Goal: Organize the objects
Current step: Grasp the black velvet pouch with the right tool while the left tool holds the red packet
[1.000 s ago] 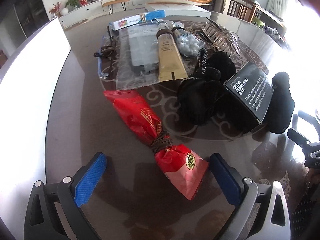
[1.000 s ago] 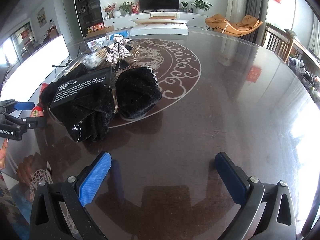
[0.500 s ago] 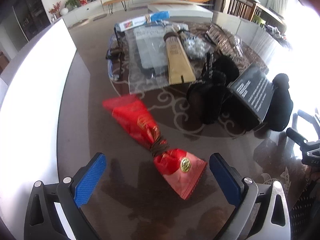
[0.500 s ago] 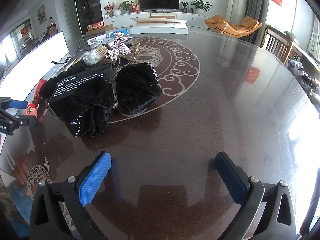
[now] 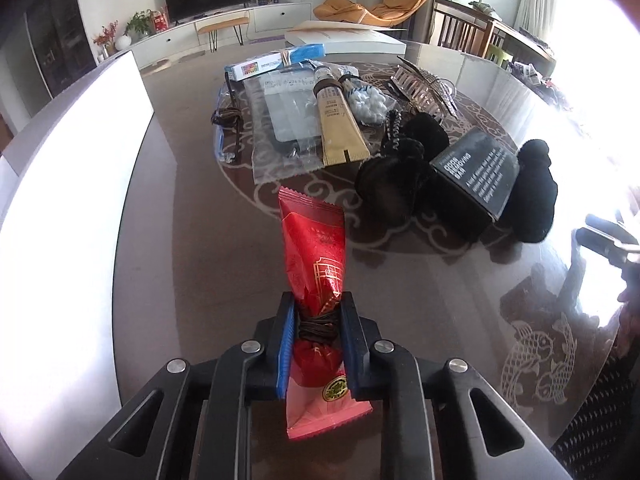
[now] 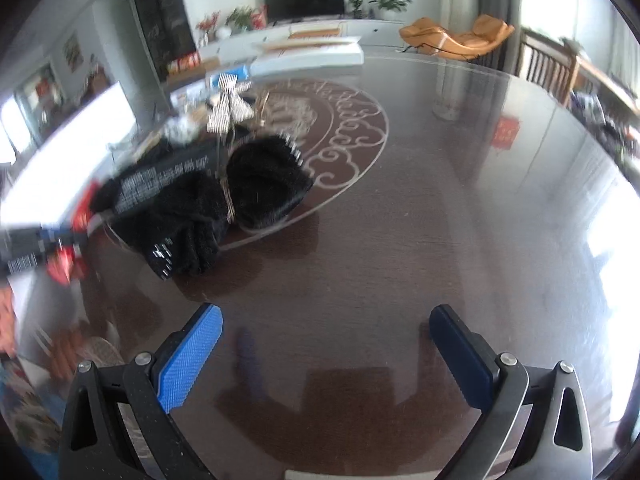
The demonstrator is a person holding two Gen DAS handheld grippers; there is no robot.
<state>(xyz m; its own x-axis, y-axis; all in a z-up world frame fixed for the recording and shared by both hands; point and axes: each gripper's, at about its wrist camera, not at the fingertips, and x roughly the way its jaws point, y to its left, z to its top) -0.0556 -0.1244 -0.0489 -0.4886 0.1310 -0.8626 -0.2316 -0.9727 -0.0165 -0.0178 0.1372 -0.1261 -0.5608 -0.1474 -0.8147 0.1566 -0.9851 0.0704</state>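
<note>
Red foil packet (image 5: 316, 256), cinched at its waist by a dark brown cord (image 5: 319, 326), sits clamped in the left gripper (image 5: 318, 316), the blue pads pressing on the tied waist. Its near end is partly covered by the gripper body; its far, serrated end points toward the clutter mid-table. Whether the packet is off the table (image 5: 192, 240) or resting on it cannot be told.

Beyond it lie a clear plastic bag (image 5: 288, 128), a beige tube (image 5: 340, 128), a bag of white cotton balls (image 5: 370, 102) and a black box with white lettering (image 5: 480, 172), which rests among black fuzzy fabric pieces (image 5: 400, 184) that it partly hides. Glare from the window washes out the right edge of the left wrist view, and a white band of reflection covers the table's left rim.

The right gripper (image 6: 326, 344) has its jaws wide apart with nothing between them, above bare dark tabletop. Its view is motion-blurred, so the small items behind the black fabric are hard to make out. The table's right half is open; the round rim curves away at far right.
</note>
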